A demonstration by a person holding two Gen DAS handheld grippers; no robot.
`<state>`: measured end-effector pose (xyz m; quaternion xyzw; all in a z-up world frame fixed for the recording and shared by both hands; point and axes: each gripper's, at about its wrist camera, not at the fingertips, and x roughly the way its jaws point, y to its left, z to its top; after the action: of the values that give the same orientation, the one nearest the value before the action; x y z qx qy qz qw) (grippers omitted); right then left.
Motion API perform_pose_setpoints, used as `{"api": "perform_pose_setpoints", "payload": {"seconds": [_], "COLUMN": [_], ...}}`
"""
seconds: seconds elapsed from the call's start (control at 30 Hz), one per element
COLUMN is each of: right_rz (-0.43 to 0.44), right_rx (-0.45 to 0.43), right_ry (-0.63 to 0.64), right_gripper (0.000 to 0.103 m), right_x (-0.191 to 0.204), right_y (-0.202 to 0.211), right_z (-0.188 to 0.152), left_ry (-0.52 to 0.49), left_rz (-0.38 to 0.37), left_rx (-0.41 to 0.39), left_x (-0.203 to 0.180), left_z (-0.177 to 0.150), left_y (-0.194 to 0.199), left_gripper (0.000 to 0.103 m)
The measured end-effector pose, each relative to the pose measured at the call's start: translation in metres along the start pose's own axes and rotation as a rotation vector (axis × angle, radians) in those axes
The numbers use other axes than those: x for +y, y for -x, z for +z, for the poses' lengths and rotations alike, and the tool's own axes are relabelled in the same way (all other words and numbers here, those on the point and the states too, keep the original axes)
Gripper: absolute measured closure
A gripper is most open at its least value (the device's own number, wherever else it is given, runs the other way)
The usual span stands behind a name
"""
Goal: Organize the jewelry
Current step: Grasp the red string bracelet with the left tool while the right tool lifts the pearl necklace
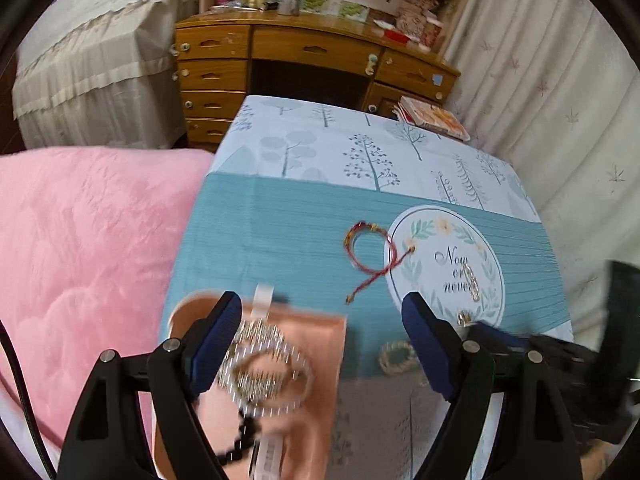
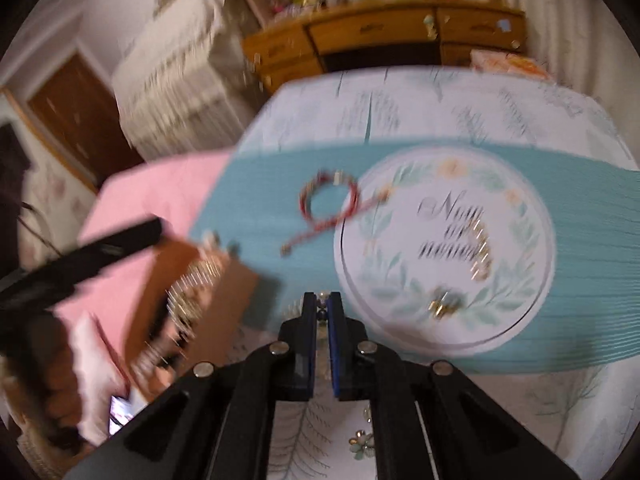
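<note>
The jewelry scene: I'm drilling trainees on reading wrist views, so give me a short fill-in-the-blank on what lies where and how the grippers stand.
1. The red cord bracelet lies on the ___ band of the tablecloth.
2. The words printed on the round lid read "Now or ___".
3. The left gripper has its jaws ___.
4. The right gripper has its jaws ___.

Missing words: teal; never; open; shut

Two hand-held grippers — black frames, blue pads

The left gripper [image 1: 322, 344] and right gripper [image 2: 322, 312] share one build: angular black arms with triangular cut-outs, round silver pivot screws, and dark-blue pads lining each finger [image 1: 218, 344] — a black cable trails beside the left frame.
</note>
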<state>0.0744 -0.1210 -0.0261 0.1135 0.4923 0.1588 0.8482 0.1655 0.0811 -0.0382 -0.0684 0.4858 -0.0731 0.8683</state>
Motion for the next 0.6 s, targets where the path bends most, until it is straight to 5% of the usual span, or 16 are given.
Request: {"api": "perform_pose_setpoints", "payload": {"seconds": [0.13, 0.27, 0.4, 0.6], "right_rz": [0.046, 0.075, 0.092, 0.104], "right_rx": [-0.109, -0.197, -0.234, -0.237], "right_ry": [-0.030, -0.053, -0.064, -0.074], "right_gripper": [0.098, 0.098, 0.098, 0.098], "right_x": [-0.006, -0.012, -0.020, -0.028], "right_y": [0.039, 0.064, 0.071, 0.067], "right_z": [0.020, 0.036, 0.045, 0.046], "left_ry": [-0.032, -0.042, -0.025, -0.003], "left_rz": [-0.013, -0.011, -0.013, -0.010], "left_rx": [0.064, 0.163, 0.270, 0.324], "left_x": [-0.016, -0.028, -0.033, -0.038], "left_z": [0.029, 0.044, 0.046, 0.045], "left_y": [-0.033, -0.078, -0.121, -0.147], "left_gripper": [0.028, 0.045, 0.059, 0.069]}}
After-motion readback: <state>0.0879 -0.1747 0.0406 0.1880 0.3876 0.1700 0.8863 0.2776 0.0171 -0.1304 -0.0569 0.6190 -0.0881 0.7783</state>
